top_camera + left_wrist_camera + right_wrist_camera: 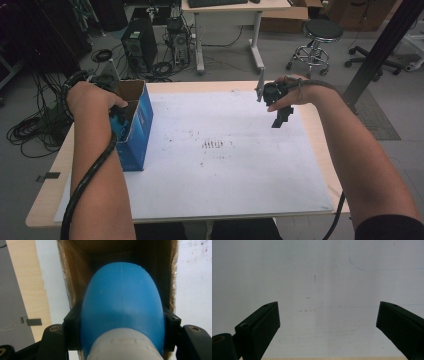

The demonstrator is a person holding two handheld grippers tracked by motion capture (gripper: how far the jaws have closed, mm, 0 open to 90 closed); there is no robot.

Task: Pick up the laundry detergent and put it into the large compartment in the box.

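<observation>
Blue bottle [122,307], gripper-clamped [122,325], hemmed by box walls [75,277].

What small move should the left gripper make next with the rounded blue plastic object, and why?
Probably lower it a little further, then release. The left gripper clamps the rounded blue plastic object at the mouth of the open blue cardboard box, whose brown interior lies just ahead.

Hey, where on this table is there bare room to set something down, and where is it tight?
The white sheet lies bare from the blue box across to the right hand-held gripper, and along the near edge. It is crowded at the left: the left hand-held gripper holds a blue object at the box's opening.
</observation>
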